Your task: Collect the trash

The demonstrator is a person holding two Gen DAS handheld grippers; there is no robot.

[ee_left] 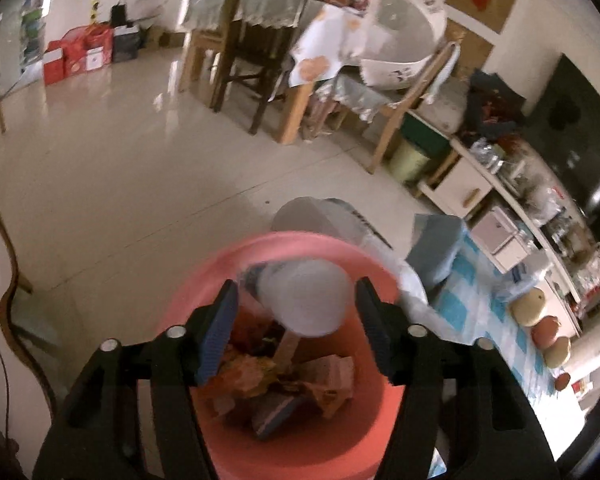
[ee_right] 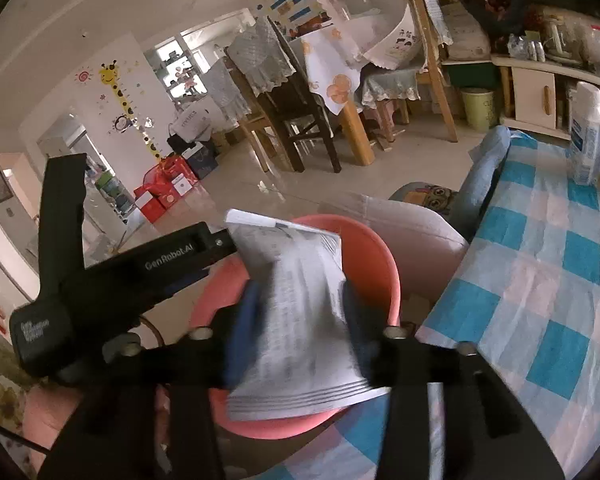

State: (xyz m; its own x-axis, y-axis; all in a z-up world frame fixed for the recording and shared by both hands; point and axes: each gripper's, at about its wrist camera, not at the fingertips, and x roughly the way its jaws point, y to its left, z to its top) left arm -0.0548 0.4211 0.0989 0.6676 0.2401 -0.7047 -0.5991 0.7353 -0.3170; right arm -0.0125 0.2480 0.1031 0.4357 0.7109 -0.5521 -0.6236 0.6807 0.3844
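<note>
A pink bin [ee_left: 300, 436] holding several wrappers and scraps stands on the floor right under my left gripper [ee_left: 296, 320]. A blurred white cup-like piece [ee_left: 306, 300] hangs between its jaws; the pads stand a little apart from it, so the gripper is open. In the right wrist view my right gripper [ee_right: 302, 320] is over the same pink bin [ee_right: 376, 264]. A white pouch with grey print [ee_right: 300, 312] lies loose and blurred between its open jaws. The left gripper's black body [ee_right: 160, 264] reaches in from the left; the pouch hides its tips.
A table with a blue and white checked cloth [ee_right: 540, 280] stands just right of the bin, with a white bottle [ee_right: 586, 132] and round fruits [ee_left: 530, 306] on it. A pale stool [ee_left: 308, 216] stands behind the bin. Wooden chairs [ee_left: 256, 60] and a low cabinet [ee_left: 472, 188] stand further back.
</note>
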